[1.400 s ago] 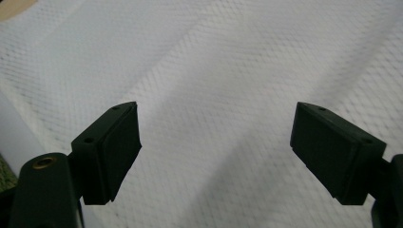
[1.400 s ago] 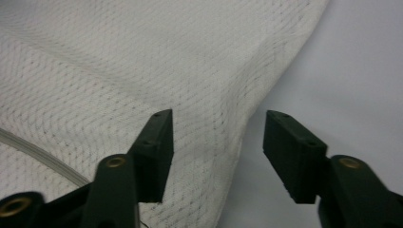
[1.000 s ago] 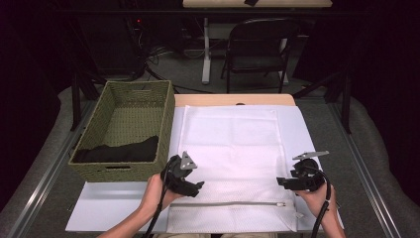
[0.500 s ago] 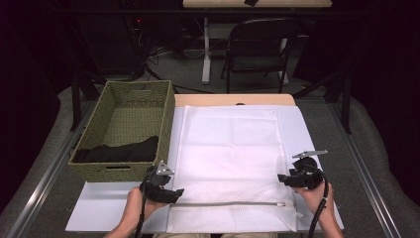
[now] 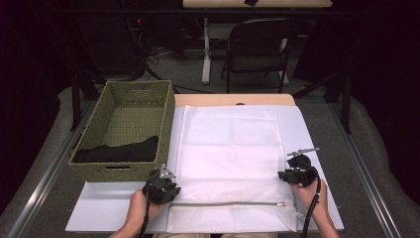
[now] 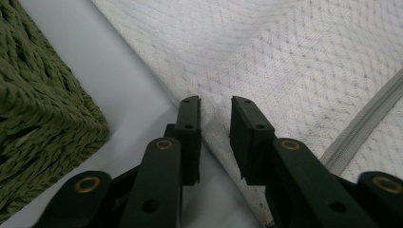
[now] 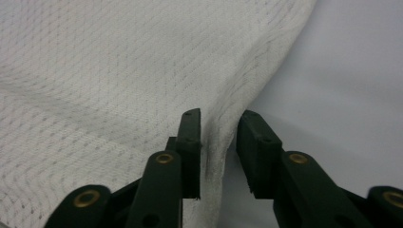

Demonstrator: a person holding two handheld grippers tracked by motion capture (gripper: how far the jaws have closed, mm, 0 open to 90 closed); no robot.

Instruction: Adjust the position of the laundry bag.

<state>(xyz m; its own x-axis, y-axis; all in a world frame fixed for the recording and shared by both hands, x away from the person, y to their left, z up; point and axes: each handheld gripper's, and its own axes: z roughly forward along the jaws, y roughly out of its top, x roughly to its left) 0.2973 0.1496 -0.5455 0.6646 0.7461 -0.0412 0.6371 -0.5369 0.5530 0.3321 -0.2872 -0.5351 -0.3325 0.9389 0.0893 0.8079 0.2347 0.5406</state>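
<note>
Since before: we see the left gripper point(image 5: 161, 187) has slid out to the left edge of the white mesh bag point(image 5: 230, 148); both sets of jaws have just been closing
Left hand: low at the near edge, wrist bent forward; jaws narrowed astride the bag's hem point(image 6: 214, 137), a slim gap showing
Right gripper point(image 5: 297, 173): hand cupped beneath; jaws straddle the right hem point(image 7: 216, 147), not yet pinching
Bag: flat on the table point(image 5: 99, 208), beside the green basket point(image 5: 124, 134)

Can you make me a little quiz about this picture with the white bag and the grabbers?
1. True or false: the basket sits right of the mesh bag.
2. What dark thing lies in the basket?
3. Where does each gripper meet the bag: A) the middle B) a side edge C) the far end?

Key:
1. False, it sits left.
2. A black cloth.
3. B: the left gripper and the right gripper each straddle an edge.
</note>
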